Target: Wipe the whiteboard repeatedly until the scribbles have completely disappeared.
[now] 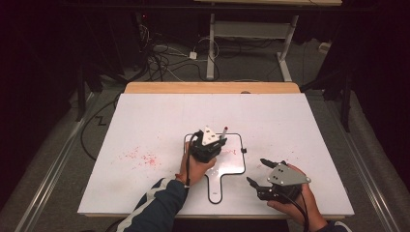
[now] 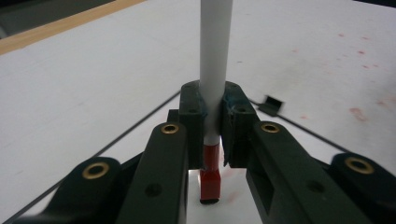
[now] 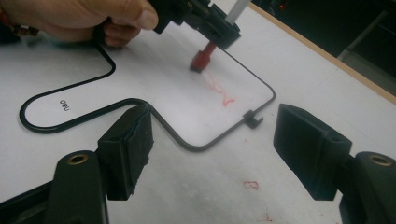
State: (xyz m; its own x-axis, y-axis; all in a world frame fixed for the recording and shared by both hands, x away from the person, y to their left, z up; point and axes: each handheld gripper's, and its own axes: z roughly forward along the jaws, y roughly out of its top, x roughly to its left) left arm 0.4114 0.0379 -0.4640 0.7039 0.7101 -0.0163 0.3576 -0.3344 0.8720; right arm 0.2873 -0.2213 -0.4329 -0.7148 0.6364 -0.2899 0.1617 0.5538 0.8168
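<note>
High view: the left gripper [image 1: 211, 143] sits over a small paddle-shaped whiteboard [image 1: 231, 162] with a thin black rim, lying flat on the white table [image 1: 145, 125]. It's pinching a marker [image 1: 225, 130] that sticks up past it. The right gripper [image 1: 261, 172] hangs off to the board's right, jaws spread, nothing in them.

Left gripper view: jaws clamped on the marker's smooth white barrel [image 2: 215, 56], red tip [image 2: 210, 182] pointing down at the board.

Right gripper view: the red tip [image 3: 202, 59] touches the board beside a red scribble [image 3: 219, 91]. Small black lettering [image 3: 64, 106] on the handle, too small to read. A black clip [image 3: 251, 119] sits on the rim.
</note>
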